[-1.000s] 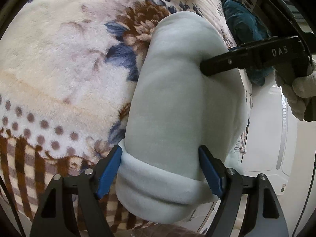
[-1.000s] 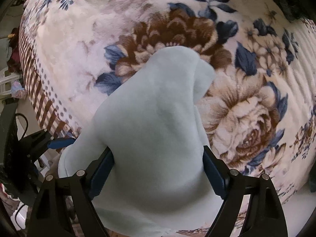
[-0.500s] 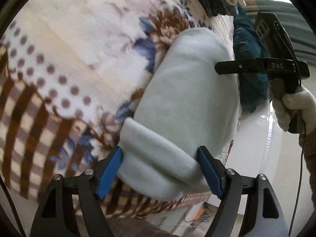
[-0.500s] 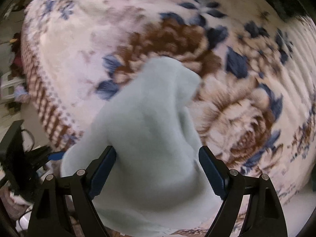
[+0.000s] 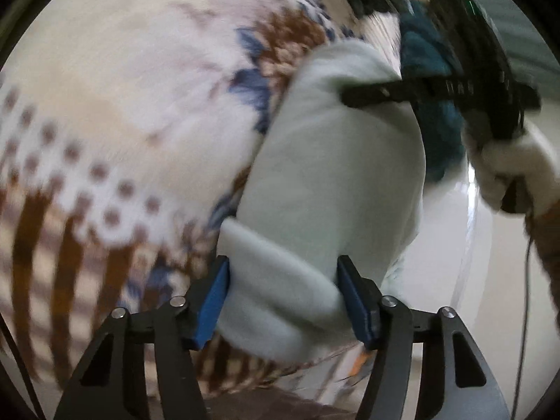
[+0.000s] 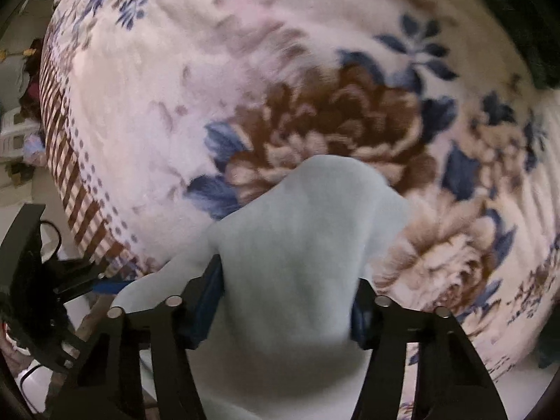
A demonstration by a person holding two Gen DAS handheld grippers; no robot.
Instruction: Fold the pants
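Note:
The pale mint-green fleece pants [image 5: 332, 182] are folded into a thick bundle over the near edge of a floral blanket [image 5: 140, 80]. My left gripper [image 5: 283, 301] is shut on the bundle's folded end, blue pads pressing both sides. My right gripper [image 6: 287, 301] is shut on the other end of the pants [image 6: 297, 245], fabric bulging up between its jaws. The right gripper also shows in the left wrist view [image 5: 420, 91], held by a white-gloved hand [image 5: 514, 168]. The left gripper shows at the right wrist view's lower left [image 6: 70, 280].
The blanket [image 6: 245, 70] covers a bed with a brown checked border [image 6: 70, 147] along its edge. A teal garment [image 5: 427, 80] lies at the bed's far side. A white floor [image 5: 455, 262] lies beyond the bed edge. Clutter sits at the far left [image 6: 21, 133].
Both grippers have closed tighter on the pants and lifted them back from the bed. The bundle now looks narrower between the pads. Both views are blurred by motion.

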